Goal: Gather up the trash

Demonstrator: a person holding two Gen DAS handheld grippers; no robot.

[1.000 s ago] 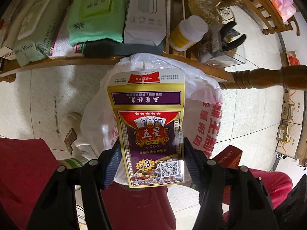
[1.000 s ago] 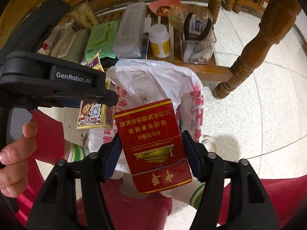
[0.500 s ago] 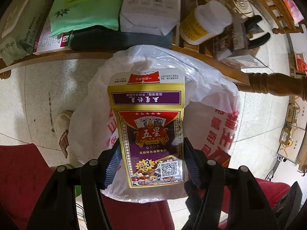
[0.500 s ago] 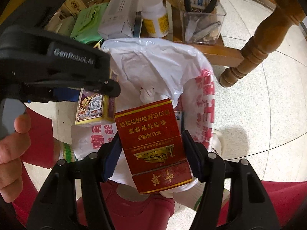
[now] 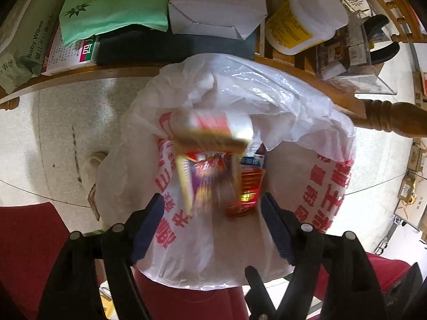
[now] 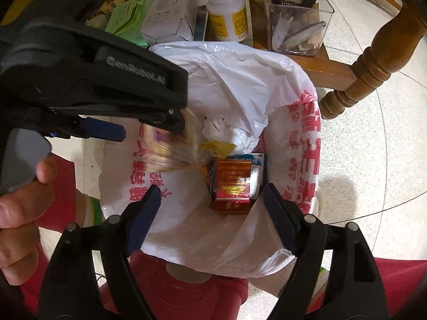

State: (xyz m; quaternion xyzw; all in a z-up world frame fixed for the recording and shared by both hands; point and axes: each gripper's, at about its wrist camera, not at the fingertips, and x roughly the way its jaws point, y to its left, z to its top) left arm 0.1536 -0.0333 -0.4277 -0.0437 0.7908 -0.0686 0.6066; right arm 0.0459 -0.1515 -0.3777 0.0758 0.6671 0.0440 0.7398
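Jaws: left gripper (image 5: 210, 210) and right gripper (image 6: 212, 204) just opened, both released.
Boxes: card box (image 5: 208, 160) falling, red box (image 6: 232, 186) inside bag (image 6: 240, 85).
Technique: release only over the bag's mouth.

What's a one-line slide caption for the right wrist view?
Right gripper, fingers just opened, hangs over the white bag with the red box lying inside; the playing-card box blurs below the left gripper.

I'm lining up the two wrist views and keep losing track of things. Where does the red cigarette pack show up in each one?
Left wrist: the red cigarette pack lies inside the white trash bag, just right of centre, partly behind the blurred playing-card box.
Right wrist: the pack is near centre, at the bag's bottom, above the open right gripper.
Shared landmark: the white pill bottle with the yellow label, on the shelf.
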